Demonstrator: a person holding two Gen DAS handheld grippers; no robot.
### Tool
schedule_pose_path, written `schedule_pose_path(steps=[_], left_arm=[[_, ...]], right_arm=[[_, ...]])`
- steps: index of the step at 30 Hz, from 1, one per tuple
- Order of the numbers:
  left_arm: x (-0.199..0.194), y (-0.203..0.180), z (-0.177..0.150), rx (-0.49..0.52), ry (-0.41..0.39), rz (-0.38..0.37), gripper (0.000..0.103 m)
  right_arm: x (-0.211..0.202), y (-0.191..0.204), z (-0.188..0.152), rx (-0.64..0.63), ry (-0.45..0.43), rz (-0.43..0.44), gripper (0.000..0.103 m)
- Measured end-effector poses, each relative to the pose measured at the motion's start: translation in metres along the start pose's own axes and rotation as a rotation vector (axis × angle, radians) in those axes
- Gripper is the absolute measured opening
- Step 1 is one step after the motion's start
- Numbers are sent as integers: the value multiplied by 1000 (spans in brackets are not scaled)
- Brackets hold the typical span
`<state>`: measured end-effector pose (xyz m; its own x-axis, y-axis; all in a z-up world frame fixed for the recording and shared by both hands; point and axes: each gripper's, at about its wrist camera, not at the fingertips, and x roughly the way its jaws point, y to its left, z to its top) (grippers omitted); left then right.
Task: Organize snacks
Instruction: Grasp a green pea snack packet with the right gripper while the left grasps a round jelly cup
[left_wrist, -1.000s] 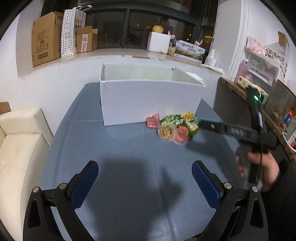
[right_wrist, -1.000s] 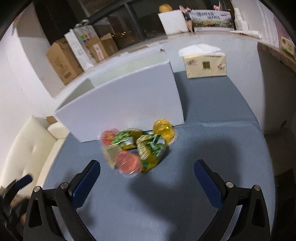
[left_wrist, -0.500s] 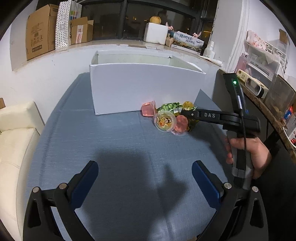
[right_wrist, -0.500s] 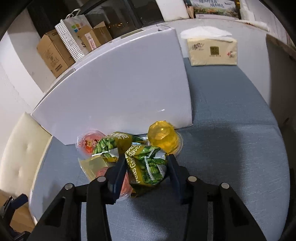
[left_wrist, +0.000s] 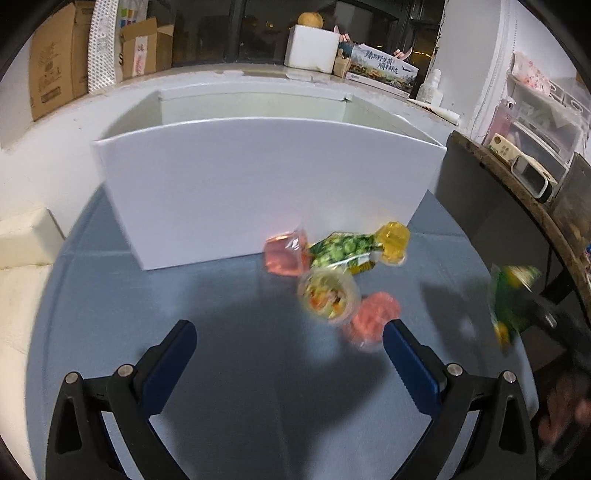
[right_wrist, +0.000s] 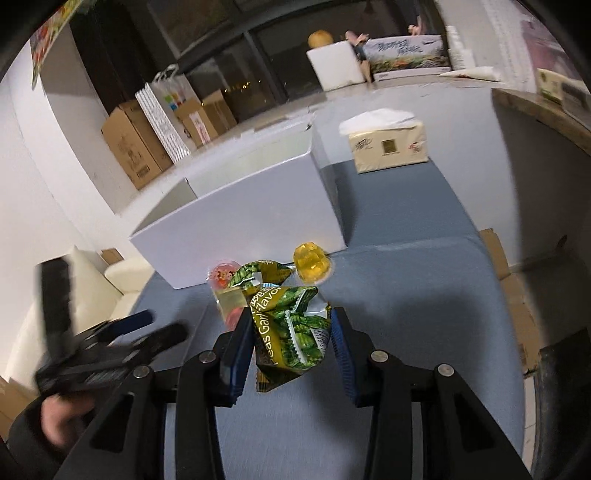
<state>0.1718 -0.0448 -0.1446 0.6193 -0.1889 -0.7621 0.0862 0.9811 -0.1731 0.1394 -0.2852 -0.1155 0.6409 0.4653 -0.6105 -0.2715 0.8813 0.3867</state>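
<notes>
Pickup underway: right gripper (right_wrist: 291, 332) pinches the pea packet (right_wrist: 291, 328); next, lift over the white box (right_wrist: 240, 218); left gripper (left_wrist: 288, 343) spread.

My left hand-held gripper (right_wrist: 122, 332) smears into blur at the right view's edge; my pea packet (left_wrist: 511, 302) blurs too, its lower print hidden.

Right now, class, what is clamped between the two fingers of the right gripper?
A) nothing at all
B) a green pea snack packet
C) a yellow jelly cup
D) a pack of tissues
B: in the right wrist view the right gripper has its blue pads pressed against both sides of the green pea snack packet, lifted clear of the blue tablecloth, while the yellow jelly cup sits by the white box.
</notes>
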Motion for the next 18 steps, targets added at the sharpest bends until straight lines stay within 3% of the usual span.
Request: schedule_pose_path(steps=[6, 10, 12, 14, 17, 18], left_arm=[[28, -17, 17, 5, 29, -6, 102], [46, -8, 25, -66, 67, -97, 100], [51, -3, 26, -77, 75, -103, 84], [53, -2, 26, -74, 76, -119, 76], [54, -3, 24, -47, 72, -156, 49], [54, -4, 22, -47, 65, -167, 49]], right_arm=[[-16, -7, -16, 32, -3, 13, 44], [-16, -9, -21, 54, 1, 27, 44], [-16, -10, -21, 54, 2, 34, 44], [-17, -9, -22, 54, 0, 40, 44], [-16, -7, -22, 50, 0, 44, 44], [-16, -5, -22, 47, 1, 45, 44]])
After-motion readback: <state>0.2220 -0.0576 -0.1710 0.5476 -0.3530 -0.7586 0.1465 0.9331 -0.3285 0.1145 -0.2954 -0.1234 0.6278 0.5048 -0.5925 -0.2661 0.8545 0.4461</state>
